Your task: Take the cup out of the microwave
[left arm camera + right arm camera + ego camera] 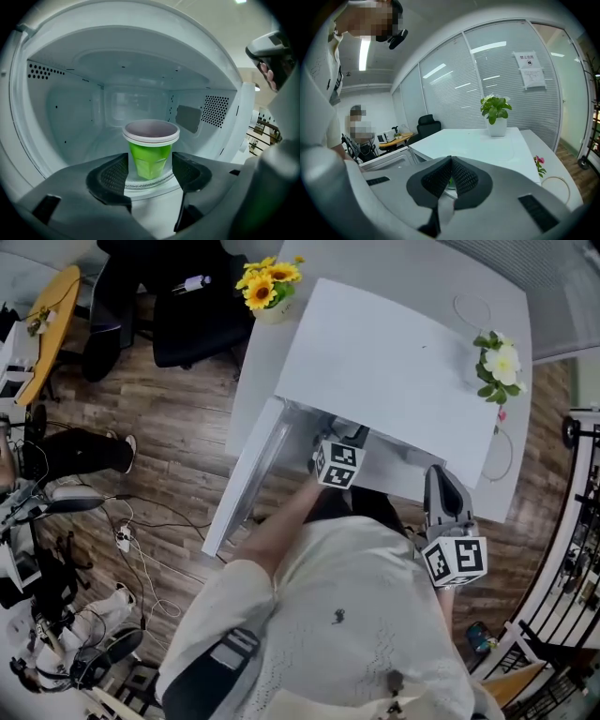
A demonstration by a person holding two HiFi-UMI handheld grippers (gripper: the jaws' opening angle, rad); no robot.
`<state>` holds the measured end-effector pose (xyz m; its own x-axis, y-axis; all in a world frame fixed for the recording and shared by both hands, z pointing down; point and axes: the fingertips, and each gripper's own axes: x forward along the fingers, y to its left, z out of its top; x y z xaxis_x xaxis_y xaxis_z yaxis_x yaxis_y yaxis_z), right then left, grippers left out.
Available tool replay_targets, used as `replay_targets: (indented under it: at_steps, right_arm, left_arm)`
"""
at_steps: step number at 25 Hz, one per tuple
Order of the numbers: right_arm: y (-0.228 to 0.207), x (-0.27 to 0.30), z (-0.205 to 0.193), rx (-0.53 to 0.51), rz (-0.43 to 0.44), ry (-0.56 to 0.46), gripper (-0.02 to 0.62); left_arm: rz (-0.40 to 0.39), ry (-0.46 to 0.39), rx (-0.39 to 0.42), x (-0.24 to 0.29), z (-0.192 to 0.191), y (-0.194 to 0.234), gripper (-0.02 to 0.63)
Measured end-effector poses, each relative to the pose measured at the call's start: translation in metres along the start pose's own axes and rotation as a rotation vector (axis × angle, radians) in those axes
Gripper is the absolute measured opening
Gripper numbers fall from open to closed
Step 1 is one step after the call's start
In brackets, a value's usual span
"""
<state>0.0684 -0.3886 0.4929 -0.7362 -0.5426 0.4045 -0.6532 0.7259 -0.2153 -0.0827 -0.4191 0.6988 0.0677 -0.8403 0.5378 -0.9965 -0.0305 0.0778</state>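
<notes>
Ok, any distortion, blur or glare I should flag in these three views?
Head view: fisheye curves the table edges; light is even. Left gripper view: dark round vignette; the cup in the microwave is sharp and evenly lit, the near jaws softer. Right gripper view: the glass wall bows and mirrors ceiling lights.

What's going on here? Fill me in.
A person holds tongs in each hand. The left tongs reach into the open microwave, jaws apart and framing the green cup on its glass turntable, not closed on it. The right tongs are shut and empty, held outside the microwave.
</notes>
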Motion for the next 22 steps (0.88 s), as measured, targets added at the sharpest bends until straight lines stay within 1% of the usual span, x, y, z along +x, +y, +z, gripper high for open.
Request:
replay_targets:
  at_steps: [2, 3, 4, 10, 22]
  right_arm:
    - [-0.001, 0.000, 0.002, 0.000, 0.005, 0.000, 0.008]
    - [-0.002, 0.001, 0.002, 0.000, 0.007, 0.000, 0.008]
    - [-0.003, 0.001, 0.003, 0.001, 0.007, -0.001, 0.009]
    - [-0.003, 0.000, 0.007, 0.015, -0.004, -0.010, 0.009]
    - [0.003, -0.008, 0.006, 0.029, -0.006, -0.023, 0.009]
  left_arm:
    - [0.009, 0.004, -0.001, 0.000, 0.001, 0.000, 0.304]
    - [0.014, 0.004, -0.003, 0.001, 0.002, 0.000, 0.291]
    - [0.019, 0.004, -0.005, 0.001, 0.002, 0.000, 0.264]
    - [0.020, 0.001, -0.016, -0.003, 0.007, 0.002, 0.253]
    - [-0.005, -0.019, 0.021, -0.026, 0.012, -0.007, 0.250]
